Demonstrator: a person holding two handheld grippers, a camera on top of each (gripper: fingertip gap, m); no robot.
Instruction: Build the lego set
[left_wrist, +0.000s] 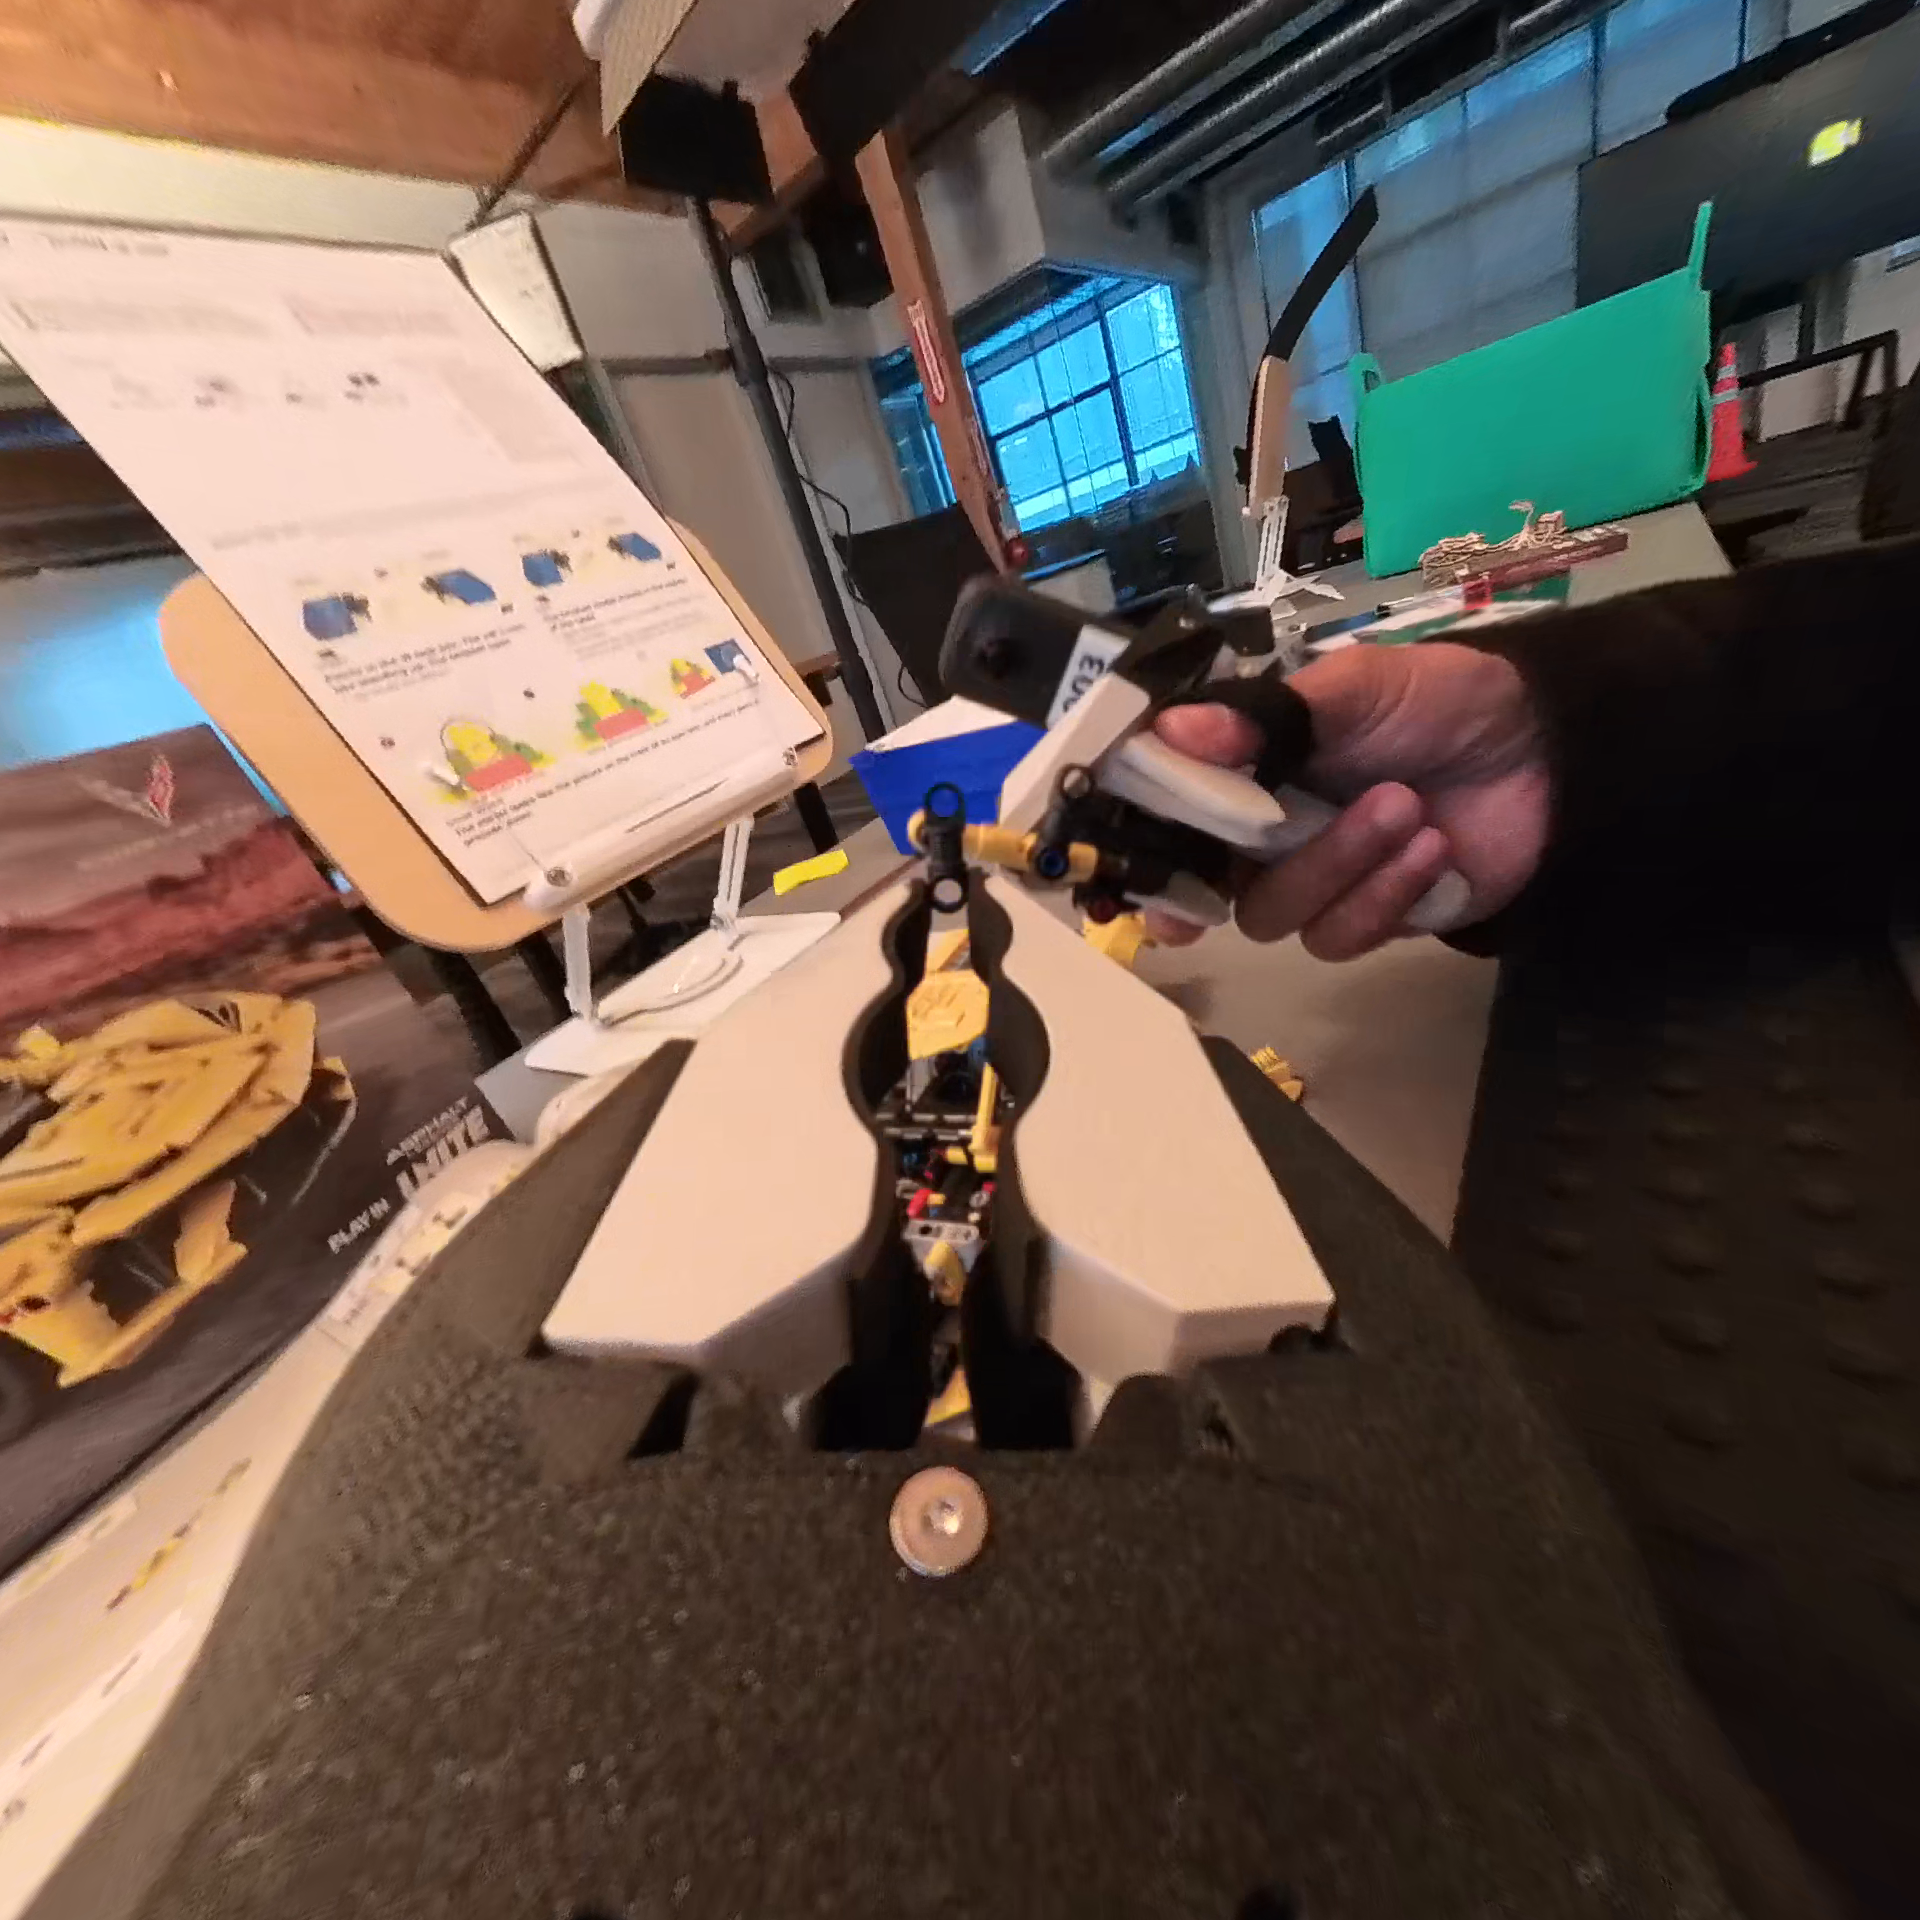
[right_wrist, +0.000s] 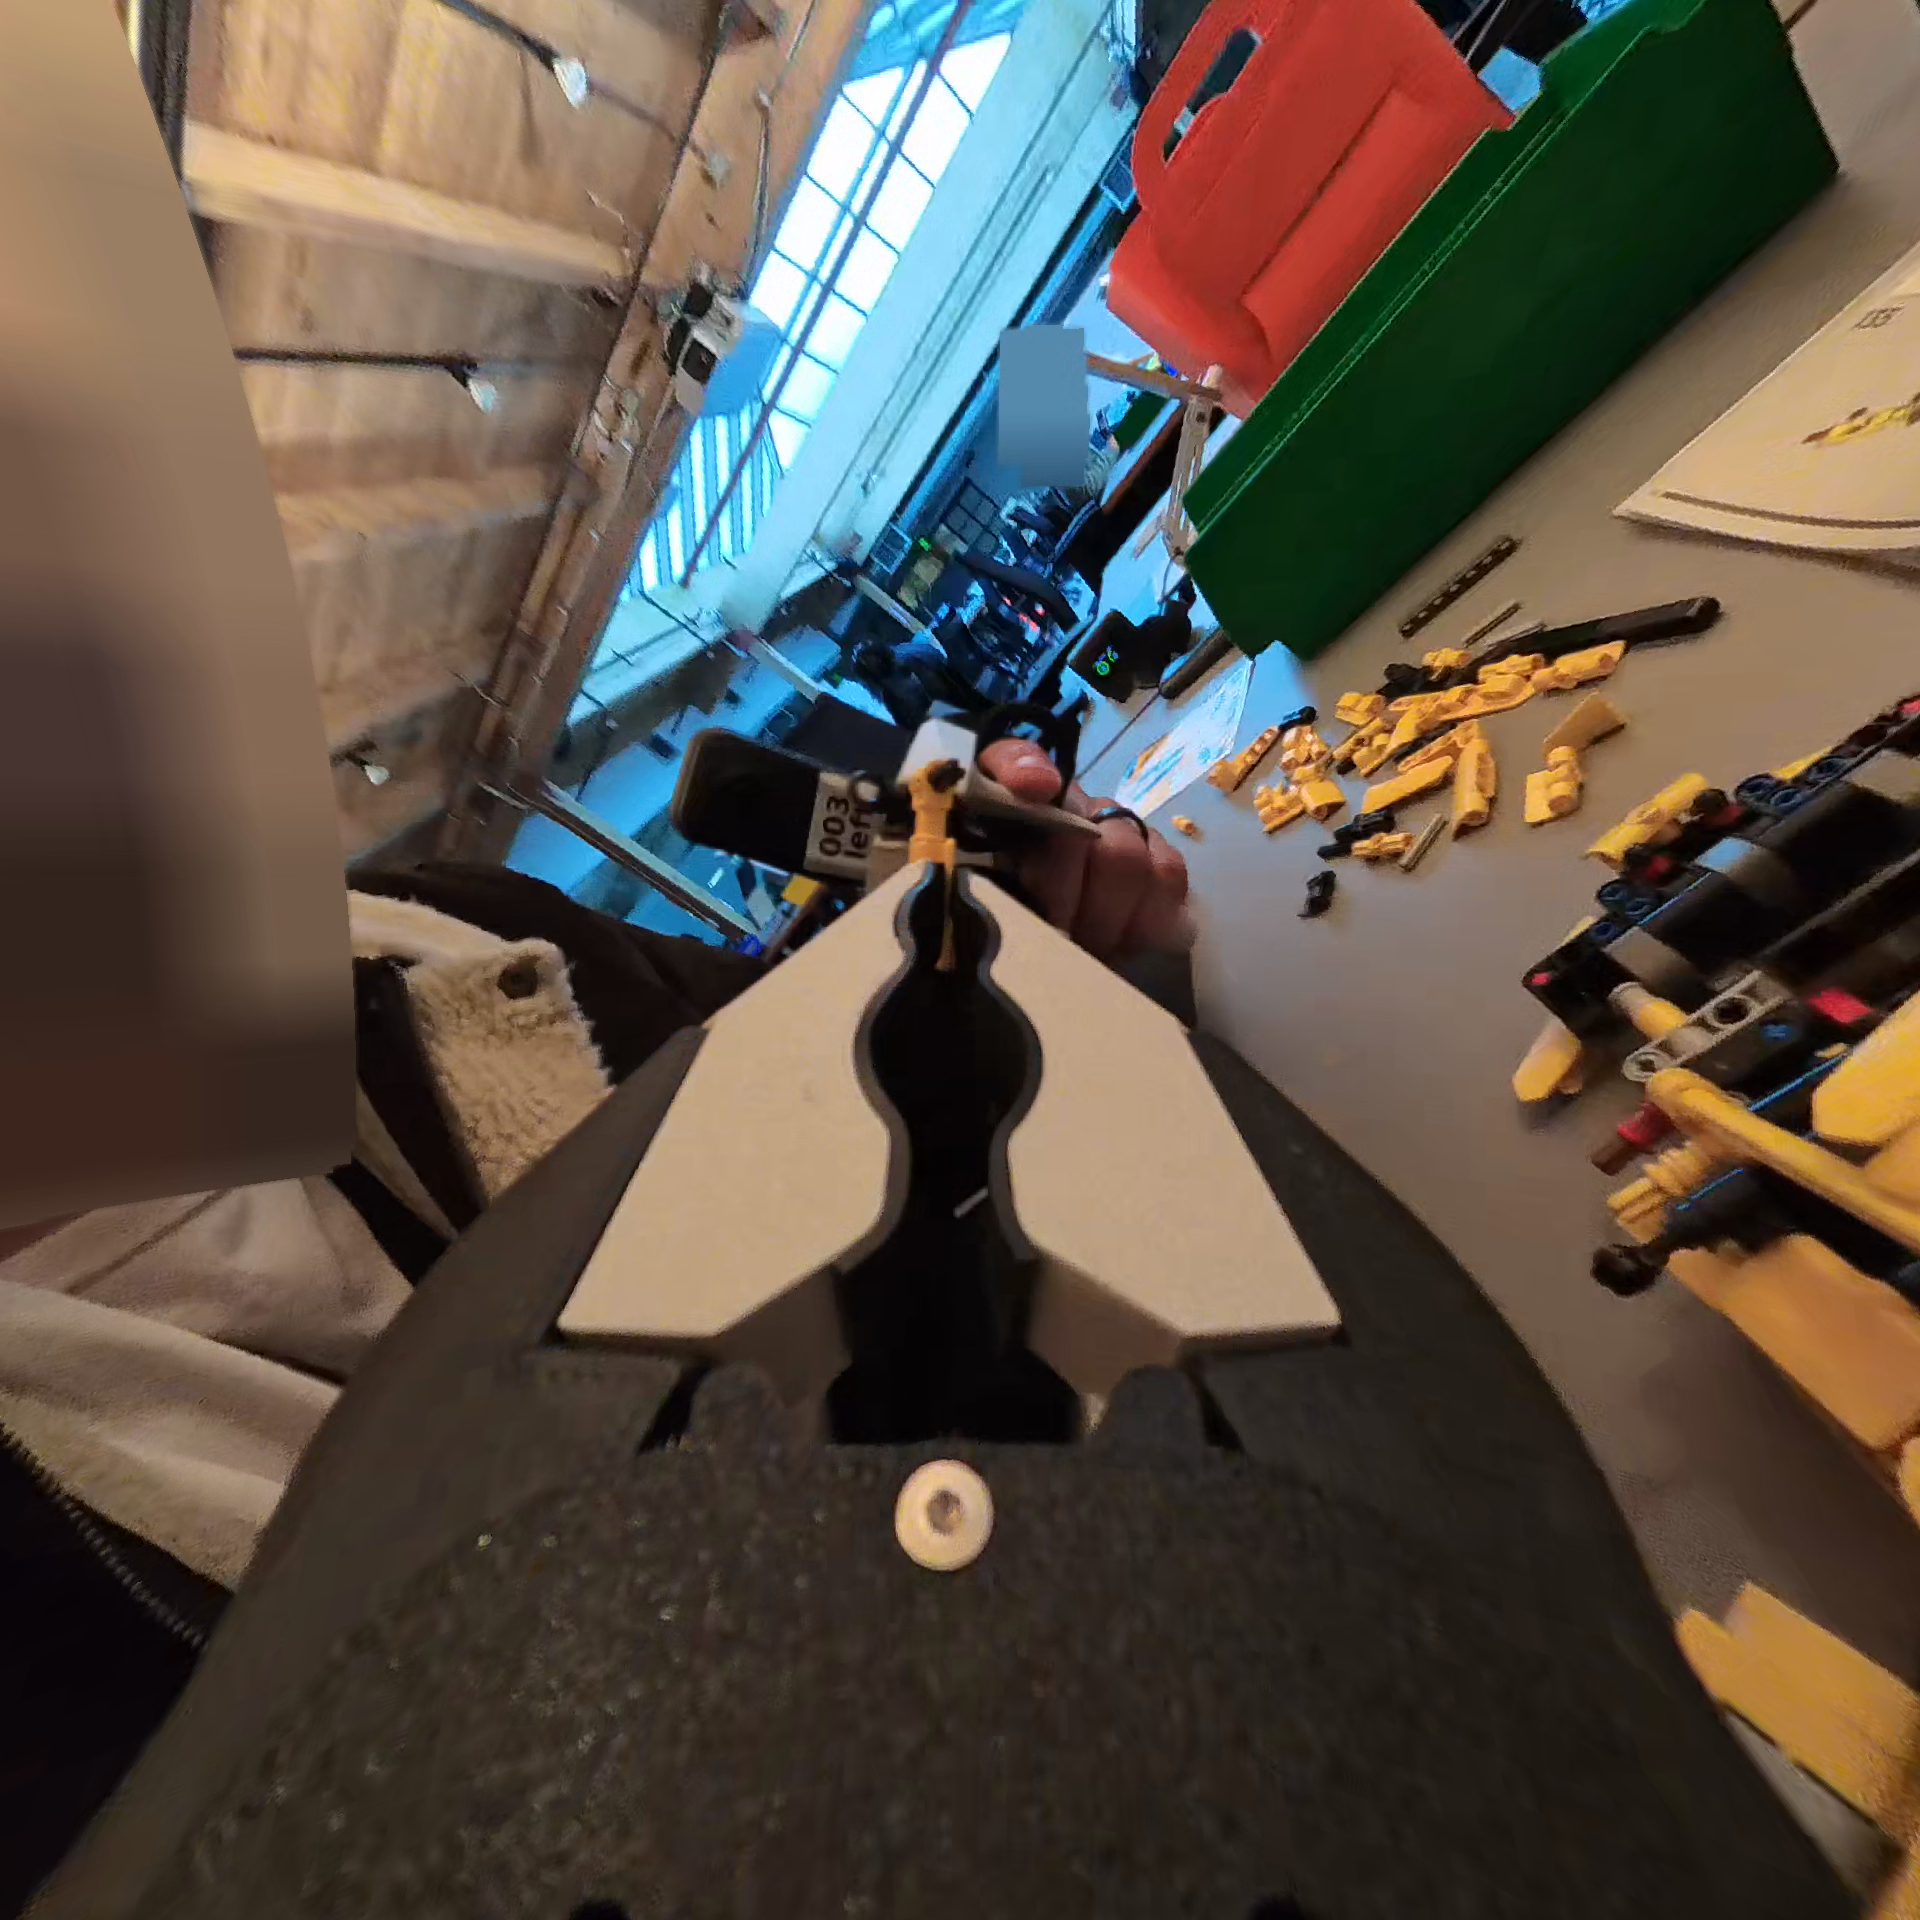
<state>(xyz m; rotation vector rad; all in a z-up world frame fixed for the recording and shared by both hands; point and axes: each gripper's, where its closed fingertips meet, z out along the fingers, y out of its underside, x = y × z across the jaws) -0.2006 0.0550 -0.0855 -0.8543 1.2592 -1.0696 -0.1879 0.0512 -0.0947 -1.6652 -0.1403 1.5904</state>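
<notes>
Above the table (right_wrist: 1351, 966), your left hand-held gripper (left_wrist: 948, 883) is clamped on a black connector (left_wrist: 943, 847) joined to the yellow lego piece (right_wrist: 932, 821) pinched in your right hand-held gripper (right_wrist: 940, 883), tips meeting.

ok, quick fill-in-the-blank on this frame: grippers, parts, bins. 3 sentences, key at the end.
1. The left gripper is shut on a small ____ connector.
2. The loose parts on the table are mostly ____.
3. The red bin sits inside a ____ bin.

Missing words: black; yellow; green
</notes>
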